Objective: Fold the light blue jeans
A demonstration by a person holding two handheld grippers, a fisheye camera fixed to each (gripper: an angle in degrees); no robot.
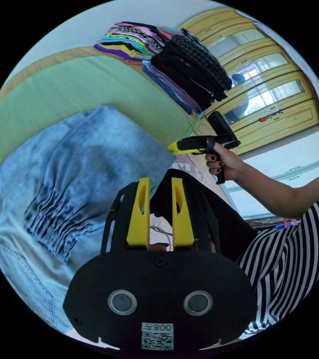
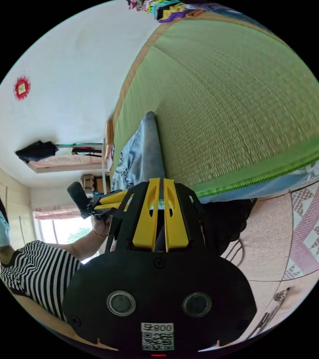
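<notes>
In the left gripper view, the left gripper (image 1: 160,203) is hovering with its yellow jaws standing apart and nothing between them, just off the near edge of the light blue jeans (image 1: 73,179). The jeans are lying folded on a green woven mat (image 1: 66,86), with a gathered, creased band and a back pocket facing up. Beside the jaws, a person in a black-and-white striped top (image 1: 290,261) is sitting at the edge of the mat, one hand (image 1: 224,162) gripping the handle of the right gripper (image 1: 172,147), whose yellow tip is touching a corner of the jeans. Farther along the mat, two stacks of folded clothes (image 1: 166,56) are resting side by side, one dark, one brightly coloured. Behind them, yellow cabinets with glass doors (image 1: 264,86) are lining the wall.

In the right gripper view, that gripper's own yellow jaws are drawn narrow, almost together; a fold of the jeans (image 2: 144,157) is lying right at their tips, though whether both jaws are pressing on it cannot be told. The jeans are sitting at the mat's (image 2: 234,104) edge, above a patterned floor (image 2: 309,224). To one side, the left gripper (image 2: 110,200) is showing in the person's other hand (image 2: 101,224). Beyond, a white wall (image 2: 73,74) is carrying a small red ornament (image 2: 22,88), and a bright window (image 2: 69,233) is glowing at the far end of the room
</notes>
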